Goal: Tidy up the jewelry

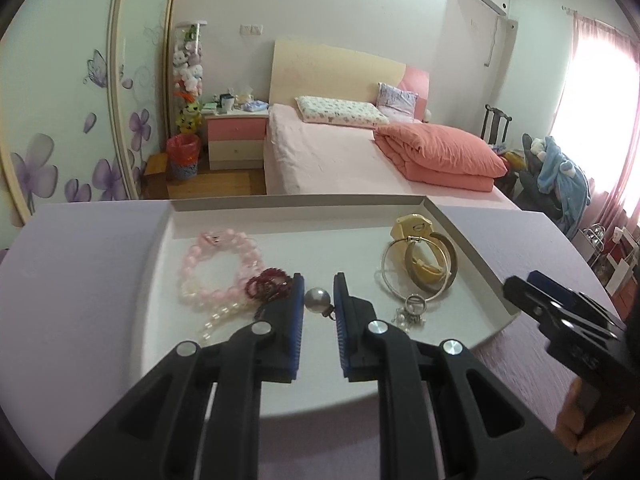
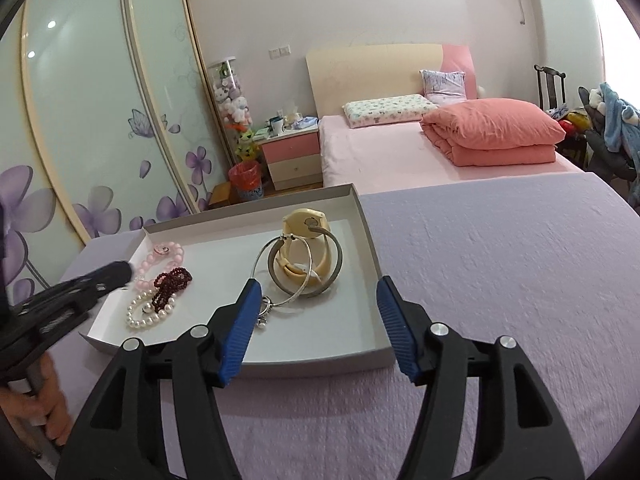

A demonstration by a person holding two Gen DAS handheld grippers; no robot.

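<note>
A shallow white box tray [image 1: 472, 258] [image 2: 370, 240] sits on the lilac cloth. In it lie a pink bead bracelet [image 1: 218, 264] [image 2: 162, 254], a dark red bead bracelet [image 1: 266, 282] [image 2: 172, 282], a white pearl strand [image 1: 218, 316] [image 2: 146, 318], a cream watch [image 1: 414, 232] [image 2: 306, 222], silver bangles [image 1: 420, 276] [image 2: 304, 268] and small rings [image 1: 412, 308] [image 2: 266, 306]. My left gripper [image 1: 319, 296] is open low over the tray, its fingertips either side of a grey pearl [image 1: 317, 300]. My right gripper [image 2: 318, 300] is open wide and empty above the tray's near right corner.
The lilac cloth [image 2: 500, 280] covers the surface to the right and front of the tray. Behind are a pink bed [image 2: 400, 152], a nightstand [image 2: 292, 156], a red bin [image 2: 246, 180] and sliding wardrobe doors [image 2: 100, 120].
</note>
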